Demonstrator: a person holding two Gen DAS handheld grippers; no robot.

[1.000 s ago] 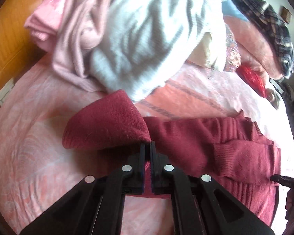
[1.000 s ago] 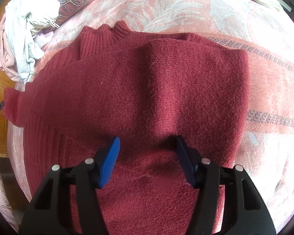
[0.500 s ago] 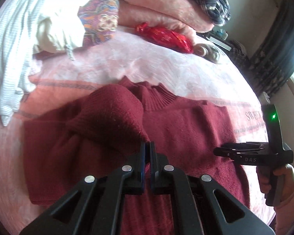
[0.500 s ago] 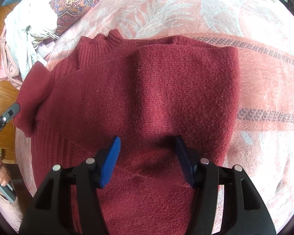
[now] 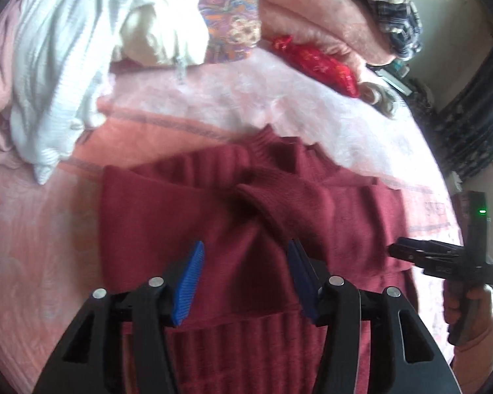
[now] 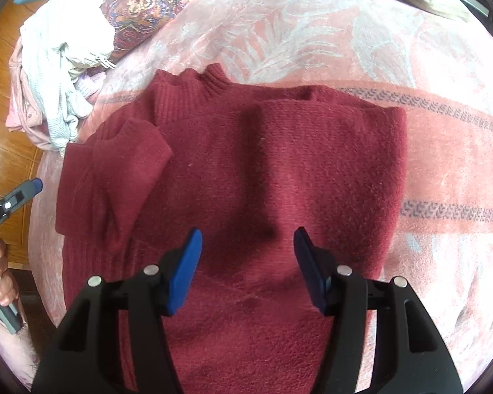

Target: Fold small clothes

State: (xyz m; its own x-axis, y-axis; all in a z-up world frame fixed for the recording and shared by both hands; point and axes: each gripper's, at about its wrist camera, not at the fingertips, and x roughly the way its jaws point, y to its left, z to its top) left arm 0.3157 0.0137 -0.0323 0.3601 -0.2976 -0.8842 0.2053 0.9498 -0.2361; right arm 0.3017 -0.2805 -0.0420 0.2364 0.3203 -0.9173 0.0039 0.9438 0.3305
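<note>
A dark red knit sweater (image 6: pixel 279 164) lies flat on the pink bedspread (image 6: pixel 312 32), collar away from me. Its left sleeve (image 6: pixel 131 151) is folded in over the body, and in the left wrist view the cuff (image 5: pixel 272 197) rests across the chest. My left gripper (image 5: pixel 246 246) hovers over the sweater (image 5: pixel 167 216) with its jaws opening. The blue pads stand apart and nothing is pinched between them. My right gripper (image 6: pixel 248 233) is open above the sweater's lower middle, with only flat knit beneath it. The right sleeve fold lies smooth at the right side.
A heap of white and pale pink clothes (image 6: pixel 59 75) and a patterned cushion (image 6: pixel 141 3) sit at the far left. A red bag (image 5: pixel 315 62), folded pink blankets (image 5: pixel 312 10) and a plaid garment (image 5: pixel 394 10) lie at the back. Wooden floor (image 6: pixel 3 124) shows past the bed's left edge.
My left gripper carried the sleeve to the right over the sweater's body, then opened and let it go. The right gripper rose slightly and stayed open.
</note>
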